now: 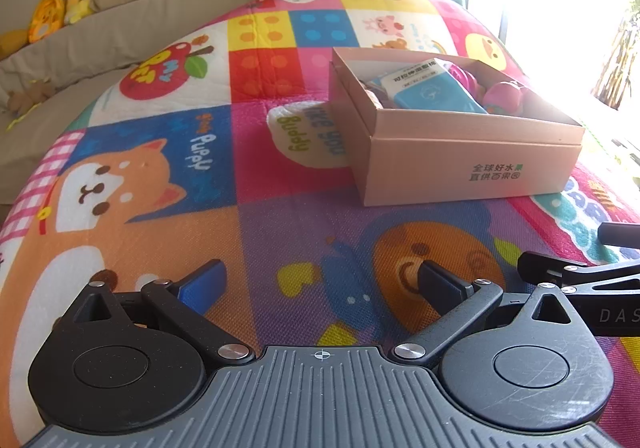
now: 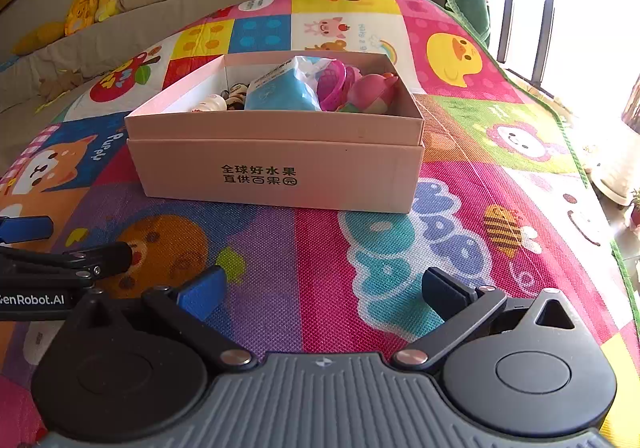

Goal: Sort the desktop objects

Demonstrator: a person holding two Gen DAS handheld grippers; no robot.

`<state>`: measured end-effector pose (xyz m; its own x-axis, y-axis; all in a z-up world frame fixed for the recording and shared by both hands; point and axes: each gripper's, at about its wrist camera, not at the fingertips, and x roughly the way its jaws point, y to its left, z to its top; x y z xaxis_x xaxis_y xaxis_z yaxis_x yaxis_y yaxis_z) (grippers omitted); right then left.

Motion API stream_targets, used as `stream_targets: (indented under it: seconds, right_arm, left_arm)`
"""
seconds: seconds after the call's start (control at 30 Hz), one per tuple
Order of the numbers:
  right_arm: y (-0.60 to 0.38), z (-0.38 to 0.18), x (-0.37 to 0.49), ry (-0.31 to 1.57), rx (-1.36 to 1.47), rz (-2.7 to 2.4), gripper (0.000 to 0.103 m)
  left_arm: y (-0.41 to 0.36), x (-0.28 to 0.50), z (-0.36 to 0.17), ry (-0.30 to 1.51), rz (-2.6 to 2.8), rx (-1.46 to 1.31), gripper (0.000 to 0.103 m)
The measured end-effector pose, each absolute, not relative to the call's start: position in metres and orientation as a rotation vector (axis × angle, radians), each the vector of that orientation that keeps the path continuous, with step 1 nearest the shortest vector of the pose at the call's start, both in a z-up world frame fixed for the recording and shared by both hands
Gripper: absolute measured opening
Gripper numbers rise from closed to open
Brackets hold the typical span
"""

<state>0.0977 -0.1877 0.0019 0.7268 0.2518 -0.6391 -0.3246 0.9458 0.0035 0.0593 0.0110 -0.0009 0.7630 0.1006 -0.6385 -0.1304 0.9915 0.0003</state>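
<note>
Ahead of both tools, a pink cardboard box (image 2: 276, 163) is seen resting on a colourful cartoon play mat (image 2: 460, 175), well apart from their fingertips and holding a blue packet (image 2: 280, 91), a pink toy (image 2: 372, 89) and other small items. Nothing is gripped by the left hand-held gripper (image 1: 320, 284), whose fingers are spread wide over the mat with the box off to its front right. Likewise, the right hand-held gripper (image 2: 322, 290) is held spread and empty, with the box lying straight ahead, slightly to the left.
</note>
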Motion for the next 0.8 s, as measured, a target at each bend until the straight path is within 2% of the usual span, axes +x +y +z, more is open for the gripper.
stream_targets:
  seconds: [0.8]
  right_arm:
    - [-0.19, 0.0011, 0.0983, 0.686, -0.107, 0.32, 0.103]
  left_arm:
    - [0.0125, 0.0603, -0.0001, 0.694, 0.125, -0.044, 0.103]
